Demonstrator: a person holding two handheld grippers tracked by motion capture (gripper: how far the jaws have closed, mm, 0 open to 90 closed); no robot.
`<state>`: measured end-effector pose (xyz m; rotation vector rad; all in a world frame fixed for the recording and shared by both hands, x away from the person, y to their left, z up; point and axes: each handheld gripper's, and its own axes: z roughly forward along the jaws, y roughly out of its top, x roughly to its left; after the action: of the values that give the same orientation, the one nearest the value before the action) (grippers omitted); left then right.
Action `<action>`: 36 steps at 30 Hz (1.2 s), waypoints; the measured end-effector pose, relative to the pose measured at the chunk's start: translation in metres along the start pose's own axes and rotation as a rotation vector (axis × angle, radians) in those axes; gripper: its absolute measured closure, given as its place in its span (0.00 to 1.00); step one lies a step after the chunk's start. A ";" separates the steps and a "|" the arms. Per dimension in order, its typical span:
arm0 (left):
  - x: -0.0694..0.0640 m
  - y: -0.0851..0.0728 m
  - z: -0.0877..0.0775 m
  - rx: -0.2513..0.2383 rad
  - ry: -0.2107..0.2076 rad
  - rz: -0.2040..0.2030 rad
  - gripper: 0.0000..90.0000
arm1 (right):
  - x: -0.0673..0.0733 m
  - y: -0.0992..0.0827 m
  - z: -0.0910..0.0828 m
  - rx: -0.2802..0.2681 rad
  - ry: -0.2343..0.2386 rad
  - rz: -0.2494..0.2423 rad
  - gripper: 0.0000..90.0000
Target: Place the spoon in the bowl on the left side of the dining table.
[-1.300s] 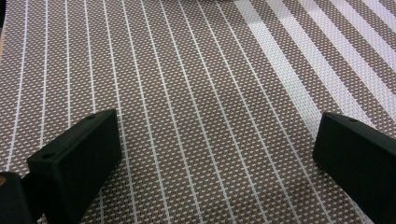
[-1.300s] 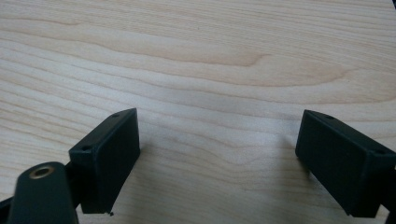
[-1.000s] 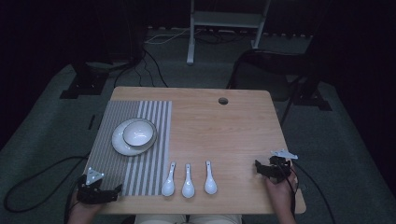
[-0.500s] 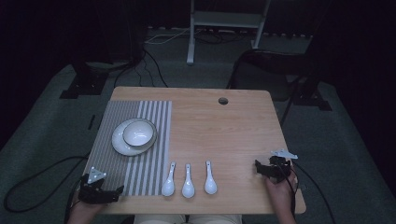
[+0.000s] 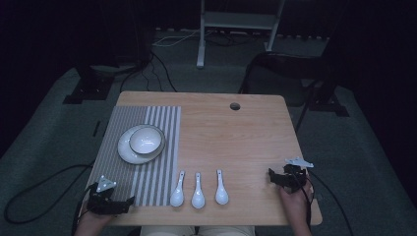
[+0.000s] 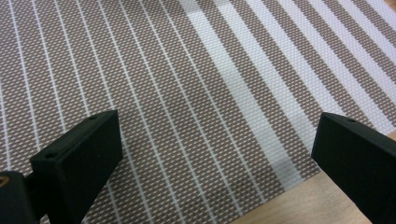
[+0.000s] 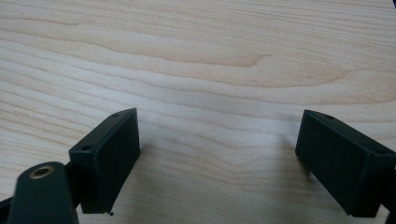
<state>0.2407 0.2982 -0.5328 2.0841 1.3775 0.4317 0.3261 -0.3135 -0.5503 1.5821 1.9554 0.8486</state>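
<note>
A white bowl [image 5: 146, 139] sits inside a wider white plate [image 5: 129, 153] on a striped placemat [image 5: 123, 125] that covers the left part of the wooden counter [image 5: 246, 132]. The placemat is the landmark for what follows. Its left portion is brown with thin white lines, and its right portion carries broad white stripes; the plate and bowl rest about midway along it, straddling the two patterns.

Just right of the placemat's near right corner, three white spoons lie side by side on the bare wood, bowls toward the person and handles pointing away: the first spoon [image 5: 177, 192] is nearest the mat's edge, the middle spoon [image 5: 198, 193] is beside it, and the third spoon [image 5: 221, 191] is farthest from the mat. They are apart from one another. Far across from the placemat, near the counter's back edge, there is a small round hole [image 5: 235, 106].

The left tool [image 5: 129, 202] hangs over the placemat's near edge, held in the person's left hand [image 5: 91, 223] at the counter's near left corner. In the left gripper view its jaws stand wide apart with nothing between them, and the woven mat and a sliver of wood lie below.

The right tool [image 5: 271, 176] is well away from the placemat, near the counter's near right corner, held in the right hand [image 5: 295, 201]. In the right gripper view its jaws are likewise spread wide and hold nothing, above bare wood grain.

Dark floor, cables and stand legs surround the counter.
</note>
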 end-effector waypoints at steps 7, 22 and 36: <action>-0.003 0.004 0.001 -0.002 -0.007 0.003 0.04 | 0.000 0.000 0.000 0.000 0.000 0.000 0.15; -0.018 0.022 0.009 0.009 -0.056 0.046 0.04 | 0.000 0.000 0.000 0.000 0.000 -0.001 0.15; -0.036 0.039 0.019 0.016 -0.093 0.082 0.04 | 0.000 0.000 0.000 0.000 0.000 -0.001 0.15</action>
<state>0.2645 0.2482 -0.5210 2.1519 1.2493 0.3535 0.3261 -0.3136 -0.5503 1.5809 1.9561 0.8485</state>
